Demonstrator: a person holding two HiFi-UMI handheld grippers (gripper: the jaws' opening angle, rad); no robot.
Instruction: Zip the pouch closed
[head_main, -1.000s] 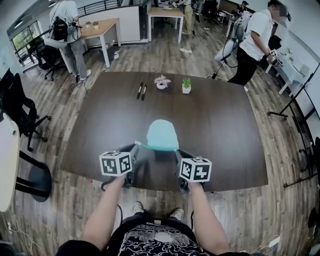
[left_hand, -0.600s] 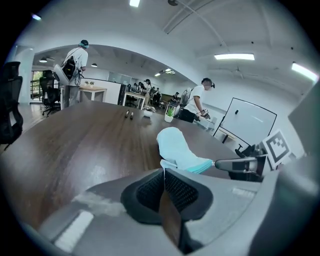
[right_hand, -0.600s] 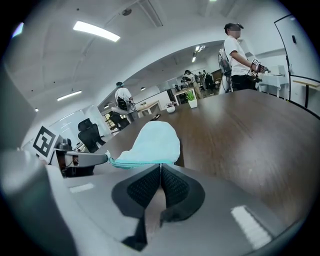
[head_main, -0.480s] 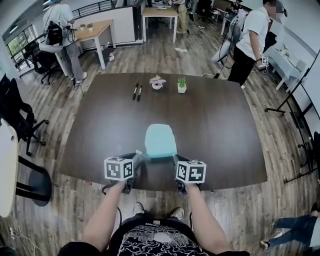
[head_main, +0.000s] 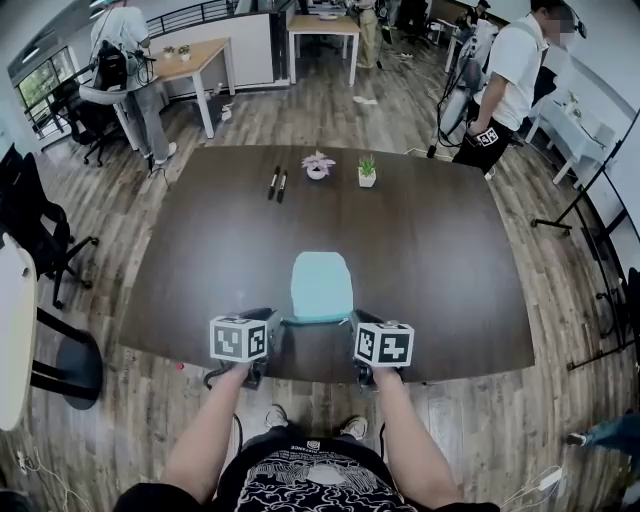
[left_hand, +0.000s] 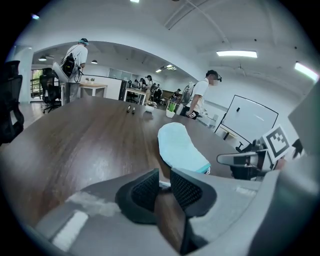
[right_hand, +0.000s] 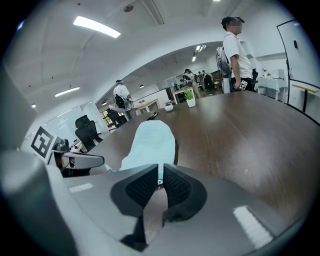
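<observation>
Your left claw and right claw are both opening, loosening off the pouch's near corners. It has come down flat on the surface. I'd check that zip before moving on.

left claw opening, pouch corner between jaws | right claw opening, likewise

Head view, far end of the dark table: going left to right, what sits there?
Two black pens → pink flower ornament → small green plant in a white pot.
</observation>
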